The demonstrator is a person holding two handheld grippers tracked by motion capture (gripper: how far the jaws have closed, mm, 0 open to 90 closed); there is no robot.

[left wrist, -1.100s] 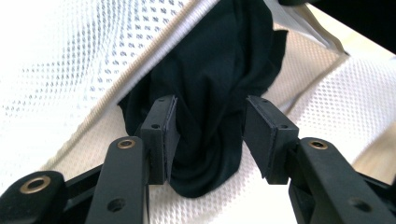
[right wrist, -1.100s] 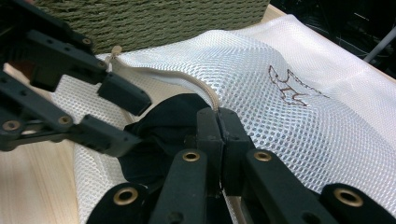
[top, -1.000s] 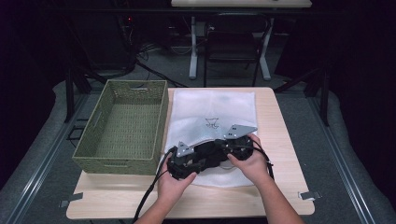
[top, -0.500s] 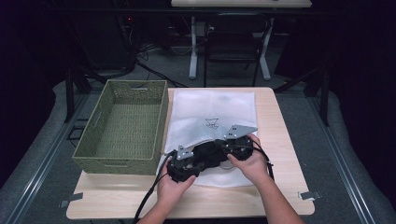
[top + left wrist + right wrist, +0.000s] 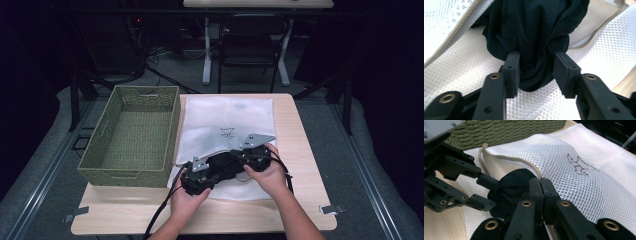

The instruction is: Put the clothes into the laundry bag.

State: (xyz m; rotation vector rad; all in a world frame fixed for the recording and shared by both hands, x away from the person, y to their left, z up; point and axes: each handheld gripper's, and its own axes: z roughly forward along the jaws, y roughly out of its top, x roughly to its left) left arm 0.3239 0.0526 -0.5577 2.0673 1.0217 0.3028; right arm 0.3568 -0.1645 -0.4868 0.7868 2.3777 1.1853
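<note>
A white mesh bag [image 5: 225, 115] lies flat on the table with its mouth toward the person. A black garment [image 5: 225, 165] bunches at that mouth. My left gripper [image 5: 536, 56] has the garment [image 5: 531, 25] between its jaws, which have just been closing, and both pads press into the cloth over the mesh [image 5: 454, 72]. My right gripper [image 5: 540, 181] is shut on the bag's corded rim [image 5: 524, 162], holding the upper layer of the bag [image 5: 574, 160] above the garment [image 5: 511, 185]. The left gripper [image 5: 490, 193] faces it from the left.
A green woven basket [image 5: 130, 135] stands on the left of the wooden table [image 5: 300, 125], right beside the bag, and its wall [image 5: 506, 130] rises just behind the bag's mouth. Black cables trail from both grippers toward the table's front edge.
The left gripper's jaws have narrowed on the black garment. Both hands stay almost where they were at the bag's mouth.
</note>
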